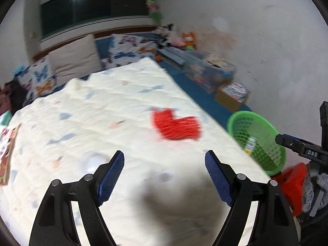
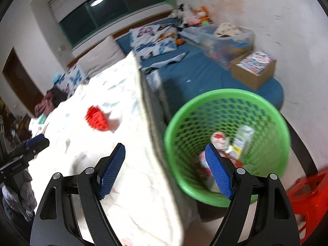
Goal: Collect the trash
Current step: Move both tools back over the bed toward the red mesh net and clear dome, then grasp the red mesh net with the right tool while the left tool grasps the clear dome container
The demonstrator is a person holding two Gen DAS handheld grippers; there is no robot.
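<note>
Both views are motion-blurred. A red piece (image 1: 176, 125) lies on the white quilt (image 1: 86, 110), ahead of my left gripper (image 1: 164, 153), which is open with nothing between its fingers. Beside its left finger sits a pale rounded lump (image 1: 92, 162), too blurred to name. A green mesh basket (image 1: 256, 141) stands off the bed's right edge. My right gripper (image 2: 165, 146) is open and empty, above the bed edge and the green mesh basket (image 2: 225, 110). Inside the basket lie a small carton (image 2: 244, 141) and a red-and-white wrapper (image 2: 219, 139). The red piece (image 2: 97, 119) shows on the quilt (image 2: 131, 184) to the left.
A red stool (image 2: 307, 194) stands right of the basket. On the blue mattress (image 2: 194, 75) behind sit a cardboard box (image 2: 254, 69) and a clear bin (image 2: 225, 37). Pillows (image 1: 75, 59) lie at the bed's head. A colourful printed sheet (image 1: 5, 153) lies at the quilt's left edge.
</note>
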